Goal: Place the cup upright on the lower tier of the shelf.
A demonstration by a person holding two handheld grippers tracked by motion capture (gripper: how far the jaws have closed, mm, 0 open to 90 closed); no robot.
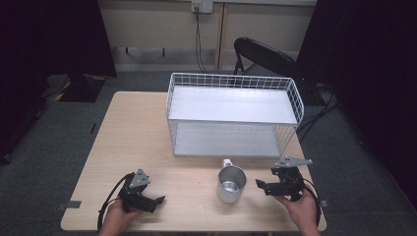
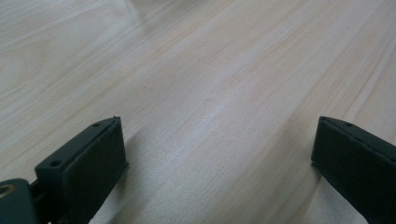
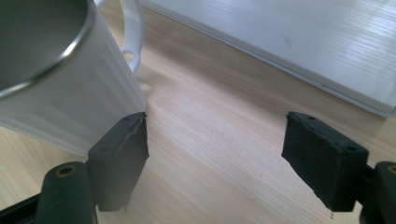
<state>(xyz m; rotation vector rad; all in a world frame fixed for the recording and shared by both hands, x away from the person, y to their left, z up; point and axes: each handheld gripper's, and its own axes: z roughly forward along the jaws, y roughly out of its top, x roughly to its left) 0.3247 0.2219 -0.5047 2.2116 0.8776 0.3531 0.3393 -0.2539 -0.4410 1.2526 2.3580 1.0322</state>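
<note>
A white mug (image 1: 231,183) with a shiny metal inside stands upright on the wooden table (image 1: 133,132), its handle turned toward the rack. My right gripper (image 1: 259,185) hangs just right of it, open, jaws aimed at the mug with nothing between them. In the right gripper view the mug (image 3: 60,88) rises at the upper left, beside the left pad (image 3: 119,154), and bare wood shows in the gap of the right gripper (image 3: 224,163). My left gripper (image 1: 158,200) rests low at the front left, open over bare wood, as the left gripper view confirms for the left gripper (image 2: 219,154).
A white wire rack (image 1: 233,115) with two flat shelves stands at the back of the table, its lower shelf edge (image 3: 299,42) close behind the mug. A black chair (image 1: 265,56) stands beyond the table. Bare wood lies between the two grippers.
</note>
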